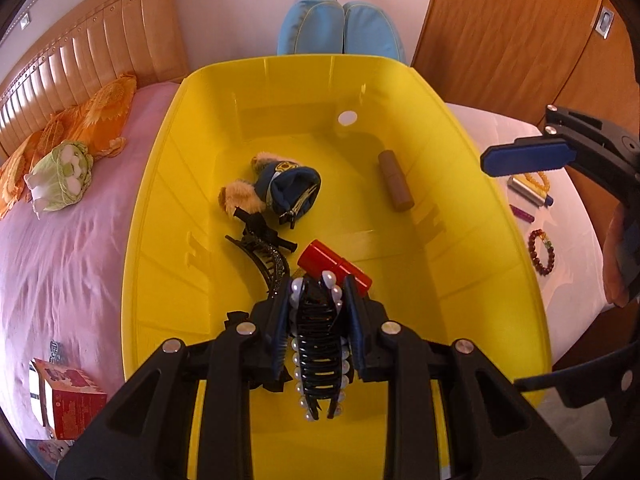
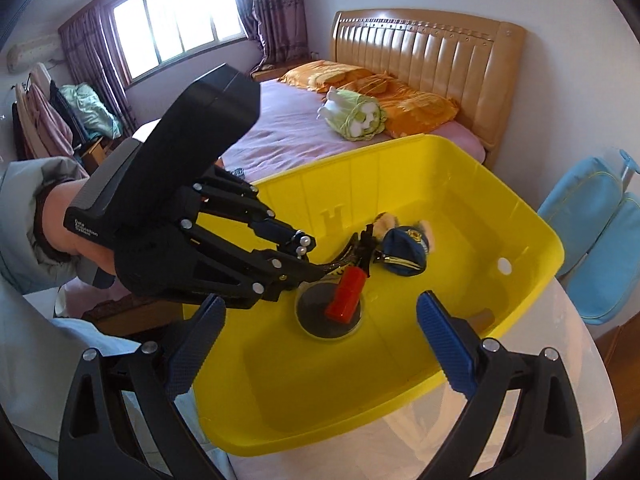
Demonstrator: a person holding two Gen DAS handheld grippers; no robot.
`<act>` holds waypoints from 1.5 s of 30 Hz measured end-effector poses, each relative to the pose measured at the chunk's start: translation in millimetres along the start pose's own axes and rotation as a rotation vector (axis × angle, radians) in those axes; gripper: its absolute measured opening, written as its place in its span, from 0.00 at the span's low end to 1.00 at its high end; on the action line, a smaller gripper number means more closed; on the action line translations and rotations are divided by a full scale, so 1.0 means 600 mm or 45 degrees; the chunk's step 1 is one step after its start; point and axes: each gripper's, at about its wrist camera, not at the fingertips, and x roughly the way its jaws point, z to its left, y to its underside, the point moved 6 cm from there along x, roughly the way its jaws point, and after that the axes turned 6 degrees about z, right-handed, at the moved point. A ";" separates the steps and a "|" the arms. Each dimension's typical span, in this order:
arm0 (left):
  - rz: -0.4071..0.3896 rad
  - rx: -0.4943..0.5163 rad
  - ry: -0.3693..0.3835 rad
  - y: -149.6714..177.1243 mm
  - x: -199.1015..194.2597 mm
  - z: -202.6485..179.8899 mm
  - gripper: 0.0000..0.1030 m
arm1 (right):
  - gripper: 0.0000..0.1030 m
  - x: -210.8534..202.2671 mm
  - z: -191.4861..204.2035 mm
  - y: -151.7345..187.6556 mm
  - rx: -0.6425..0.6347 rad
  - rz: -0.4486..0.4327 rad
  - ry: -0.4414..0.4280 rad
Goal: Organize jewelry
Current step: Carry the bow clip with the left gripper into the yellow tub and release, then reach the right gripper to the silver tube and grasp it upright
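Pearl hair claw [image 1: 318, 344] in left gripper [image 1: 318, 292], above yellow bin [image 1: 160, 184]

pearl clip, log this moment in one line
left gripper: shut on pearl clip | over yellow bin | right gripper: open, empty | bracelet: outside bin

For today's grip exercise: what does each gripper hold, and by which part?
Left gripper clamps the pearl hair claw across its sides. Right gripper is open, holding nothing.

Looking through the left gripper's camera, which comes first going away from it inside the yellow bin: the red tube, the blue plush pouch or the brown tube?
1. Red tube, just beyond the jaws' tips.
2. Blue plush pouch, mid-bin, left.
3. Brown tube, mid-bin, right; slightly farther.
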 end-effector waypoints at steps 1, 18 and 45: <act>0.019 0.014 0.003 0.003 0.006 0.001 0.25 | 0.94 0.007 0.003 0.000 -0.013 0.023 0.001; 0.049 0.058 -0.047 0.011 0.021 0.014 0.46 | 0.95 0.021 0.003 0.014 -0.016 0.097 0.037; -0.348 0.313 0.286 -0.116 -0.124 -0.181 0.85 | 0.95 -0.169 -0.122 0.171 0.517 -0.147 0.352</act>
